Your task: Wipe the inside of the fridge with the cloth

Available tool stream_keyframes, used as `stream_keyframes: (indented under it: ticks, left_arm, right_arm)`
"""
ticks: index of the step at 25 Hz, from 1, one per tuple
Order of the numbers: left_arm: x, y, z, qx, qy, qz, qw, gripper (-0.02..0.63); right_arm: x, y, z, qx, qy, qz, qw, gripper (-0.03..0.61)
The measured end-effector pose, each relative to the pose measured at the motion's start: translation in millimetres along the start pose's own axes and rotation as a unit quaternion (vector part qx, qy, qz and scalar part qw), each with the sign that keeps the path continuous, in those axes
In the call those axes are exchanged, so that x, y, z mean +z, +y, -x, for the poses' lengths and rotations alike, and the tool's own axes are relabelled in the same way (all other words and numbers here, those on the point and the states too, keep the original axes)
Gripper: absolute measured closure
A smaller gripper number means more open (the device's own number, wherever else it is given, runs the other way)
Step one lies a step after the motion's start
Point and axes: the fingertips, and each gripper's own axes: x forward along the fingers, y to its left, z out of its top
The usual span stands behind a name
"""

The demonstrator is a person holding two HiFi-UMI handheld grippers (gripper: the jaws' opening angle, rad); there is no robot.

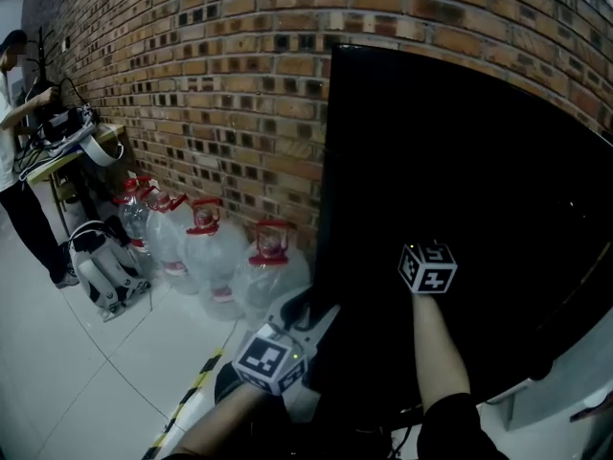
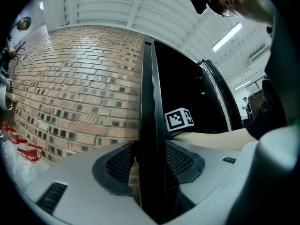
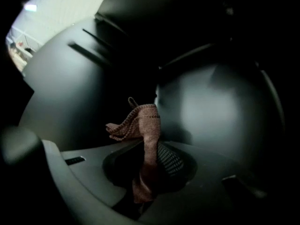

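The black fridge point(image 1: 450, 151) fills the right of the head view. My left gripper point(image 1: 305, 316) is shut on the fridge door's edge point(image 2: 152, 102). In the left gripper view both pads point(image 2: 121, 162) press that thin black edge, with my left gripper point(image 2: 151, 162) around it. My right arm reaches into the dark interior; only the marker cube point(image 1: 428, 266) of the right gripper shows there, and its jaws are hidden. In the right gripper view my right gripper point(image 3: 147, 168) is shut on a brown knitted cloth point(image 3: 140, 123), which stands up in front of a dim curved inner wall point(image 3: 220, 111).
Several big water jugs with red caps point(image 1: 215, 257) stand along the brick wall point(image 1: 220, 84) left of the fridge. A person point(image 1: 19, 161) stands by a cluttered table point(image 1: 77, 142) at far left. Yellow-black tape point(image 1: 187, 396) runs across the floor. A white part point(image 1: 565, 391) lies at lower right.
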Motion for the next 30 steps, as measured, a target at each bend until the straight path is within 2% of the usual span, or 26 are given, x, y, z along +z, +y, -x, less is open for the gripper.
stream_keyframes:
  ticks: [3,5,7,8,10,15,21,24,30]
  left_arm:
    - [-1,-3,-1,-0.004,0.003,0.009,0.9999,0.405]
    - [-2,-5,4,-0.009,0.004,-0.003,0.9999,0.405]
    - [-5,-6,9,-0.012,0.009,-0.019,0.9997,0.402]
    - [-7,-7,11,-0.01,0.012,-0.023,0.9996,0.372]
    - [-9,-6,14,-0.004,0.015,-0.022,0.9996,0.365]
    - [-12,-4,29,0.006,0.019,-0.01,0.9997,0.365]
    - [-5,-3,44,0.01,0.01,-0.014,0.9998,0.365]
    - [-4,-1,50,0.013,0.013,-0.014,0.9997,0.365]
    - [-8,5,48,0.016,0.014,-0.012,0.9997,0.365]
  right_arm:
    - [4,13,28,0.015,-0.008,0.002,1.0,0.505]
    - [8,28,52,0.031,-0.017,0.0,0.999,0.505]
    - [12,48,75,0.06,-0.025,-0.005,0.998,0.505]
    - [14,58,85,0.081,-0.028,-0.005,0.996,0.505]
    - [12,79,101,0.124,-0.033,-0.003,0.992,0.505]
    - [-9,124,132,0.231,-0.035,-0.026,0.972,0.505]
    - [-28,176,156,0.317,-0.034,-0.019,0.948,0.505]
    - [-35,188,153,0.329,-0.032,-0.012,0.944,0.505]
    - [-44,171,126,0.3,-0.029,-0.035,0.953,0.505]
